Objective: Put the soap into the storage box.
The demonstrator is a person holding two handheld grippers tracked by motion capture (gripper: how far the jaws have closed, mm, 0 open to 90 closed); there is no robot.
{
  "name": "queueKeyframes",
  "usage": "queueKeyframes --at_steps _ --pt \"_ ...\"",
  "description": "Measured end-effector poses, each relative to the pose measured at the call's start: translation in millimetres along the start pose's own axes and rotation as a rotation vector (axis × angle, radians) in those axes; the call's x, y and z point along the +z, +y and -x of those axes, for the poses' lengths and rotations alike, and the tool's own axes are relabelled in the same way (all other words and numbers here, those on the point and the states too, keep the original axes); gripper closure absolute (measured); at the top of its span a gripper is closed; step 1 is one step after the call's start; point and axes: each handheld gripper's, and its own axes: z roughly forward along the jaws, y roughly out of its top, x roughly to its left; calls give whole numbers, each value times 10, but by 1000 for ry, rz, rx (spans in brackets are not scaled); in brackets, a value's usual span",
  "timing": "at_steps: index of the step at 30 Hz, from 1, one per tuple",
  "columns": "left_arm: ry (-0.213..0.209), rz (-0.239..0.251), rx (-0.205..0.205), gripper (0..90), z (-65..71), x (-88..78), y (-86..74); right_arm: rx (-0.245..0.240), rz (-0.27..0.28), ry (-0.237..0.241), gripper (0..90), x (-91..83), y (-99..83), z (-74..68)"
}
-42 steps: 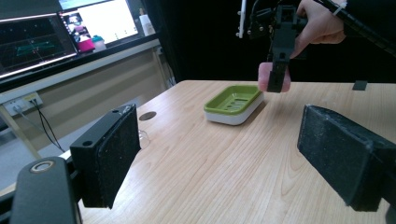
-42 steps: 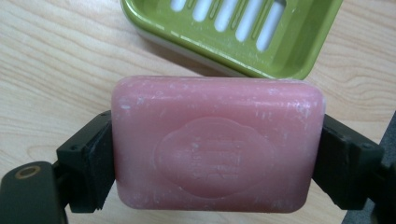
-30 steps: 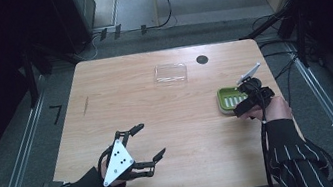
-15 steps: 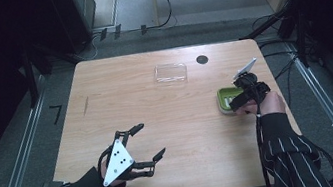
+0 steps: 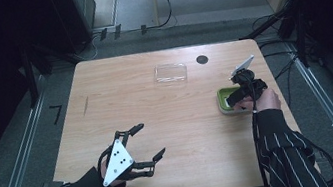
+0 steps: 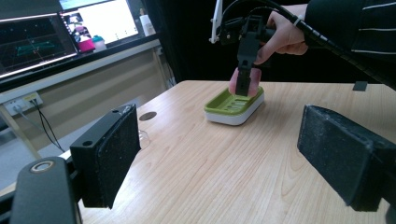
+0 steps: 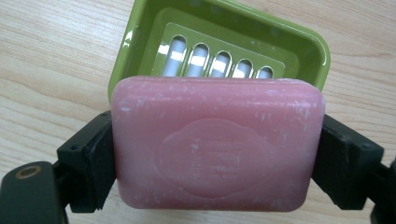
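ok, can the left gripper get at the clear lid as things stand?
Probably yes. The left gripper is open and holds nothing, and bare table lies between it and the clear lid.

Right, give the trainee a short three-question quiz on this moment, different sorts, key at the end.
1. True or false: the right tool is shut on the soap.
2. Pick one. The soap dish is: A) green with a slotted insert, B) blue and solid, C) clear glass.
3. Fill in: the left tool is ____ and holds nothing.

Key: 1. True: its pads press the pink bar's two ends, just over the dish. 2. A. 3. open.
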Motion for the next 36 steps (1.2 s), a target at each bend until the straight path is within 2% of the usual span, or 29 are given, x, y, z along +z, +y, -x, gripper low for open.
queueKeyframes --at_steps 14,24,36 --pt "1 0 0 135 -2 -3 -1 63 21 4 136 120 103 13" --pt "2 1 -2 135 -3 -2 -1 128 36 2 136 251 141 32" --pt "4 1 -3 135 -5 -6 -2 156 28 6 136 363 179 32"
